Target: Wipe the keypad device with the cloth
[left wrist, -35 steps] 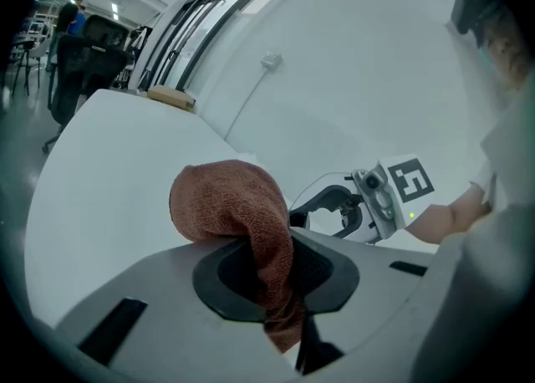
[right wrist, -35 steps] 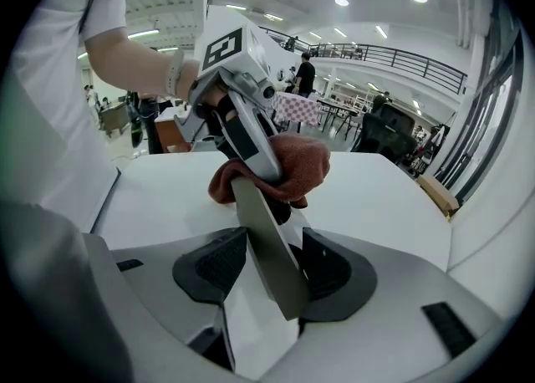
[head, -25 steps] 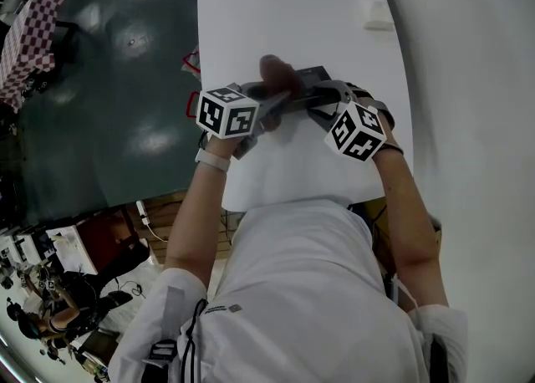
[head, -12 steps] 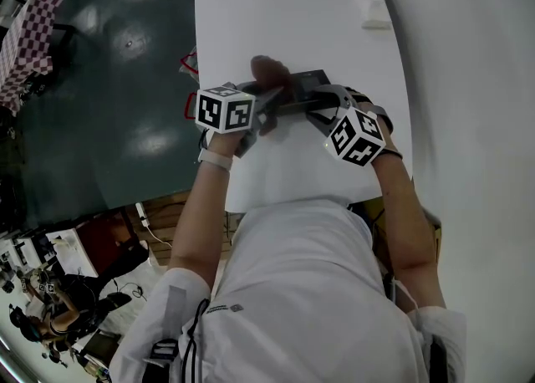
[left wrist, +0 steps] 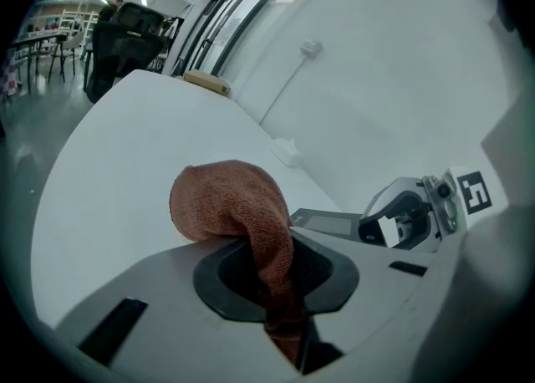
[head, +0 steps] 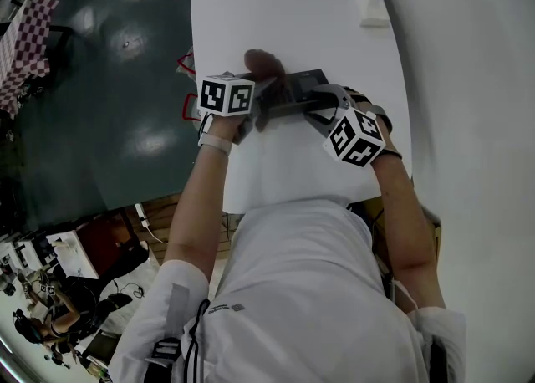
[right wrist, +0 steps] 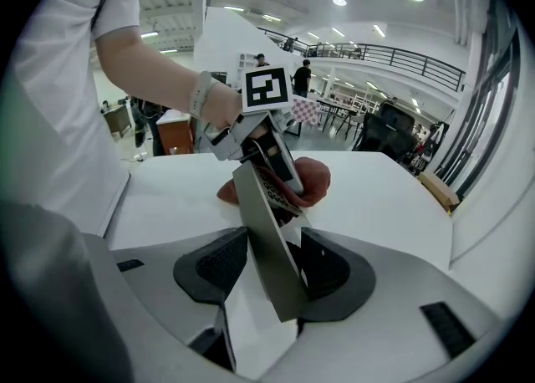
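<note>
Two handheld grippers meet over a white table. The right gripper clamps the near end of a flat grey keypad device with dark keys and holds it tilted between its pads. The left gripper has its jaws pinched tight on a rust-brown terry cloth.

Over the last second the left gripper has carried the cloth's bunched head along the keyed face of the keypad device, away from the clamped end, while the device itself has barely shifted. That reads as a wiping stroke under way and nearing the device's far edge.

The cloth now sits at the far end of the keypad device, opposite the right gripper. Whether it presses the keys or only brushes past them cannot be told.
</note>
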Available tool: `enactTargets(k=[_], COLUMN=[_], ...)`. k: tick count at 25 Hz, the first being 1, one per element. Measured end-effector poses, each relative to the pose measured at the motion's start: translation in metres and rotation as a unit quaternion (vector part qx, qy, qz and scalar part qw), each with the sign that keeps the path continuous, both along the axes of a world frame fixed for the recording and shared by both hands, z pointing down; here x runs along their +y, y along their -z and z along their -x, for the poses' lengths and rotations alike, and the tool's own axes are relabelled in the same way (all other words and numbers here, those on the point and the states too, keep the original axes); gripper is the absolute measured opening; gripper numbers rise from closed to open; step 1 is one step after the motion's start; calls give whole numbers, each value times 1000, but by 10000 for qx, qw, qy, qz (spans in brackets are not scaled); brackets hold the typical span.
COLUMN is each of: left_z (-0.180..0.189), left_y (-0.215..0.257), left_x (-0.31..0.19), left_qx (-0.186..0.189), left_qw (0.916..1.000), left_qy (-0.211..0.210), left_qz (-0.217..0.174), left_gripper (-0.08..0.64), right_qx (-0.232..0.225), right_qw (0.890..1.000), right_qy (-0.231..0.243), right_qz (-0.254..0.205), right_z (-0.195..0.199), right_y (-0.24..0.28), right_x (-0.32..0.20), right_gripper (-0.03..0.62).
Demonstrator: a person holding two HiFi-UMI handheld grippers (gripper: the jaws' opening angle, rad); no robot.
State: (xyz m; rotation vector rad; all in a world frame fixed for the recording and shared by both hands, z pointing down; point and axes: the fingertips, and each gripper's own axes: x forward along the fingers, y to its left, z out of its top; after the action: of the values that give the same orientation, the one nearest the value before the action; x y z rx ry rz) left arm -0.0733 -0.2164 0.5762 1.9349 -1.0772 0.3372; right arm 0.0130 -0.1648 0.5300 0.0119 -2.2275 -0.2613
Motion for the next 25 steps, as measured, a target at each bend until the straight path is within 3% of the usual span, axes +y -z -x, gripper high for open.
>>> enactTargets(k=[13,25], left_z=[2,-15], left_y=[-14,-5], left_x=[-13,-4], left_qx=[-157,-697], left_qw=[9993,9931], left_qy=[-278,-938], left_qz=[199,-96], left_gripper=[55,49], right_qx=[25,188], right_qw=[10000,9997], right_qy=[-25,25], right_qz=[-12,-177], right_z=[1,1], right_y=[2,-5], right_x=[2,0], right_gripper=[207,207])
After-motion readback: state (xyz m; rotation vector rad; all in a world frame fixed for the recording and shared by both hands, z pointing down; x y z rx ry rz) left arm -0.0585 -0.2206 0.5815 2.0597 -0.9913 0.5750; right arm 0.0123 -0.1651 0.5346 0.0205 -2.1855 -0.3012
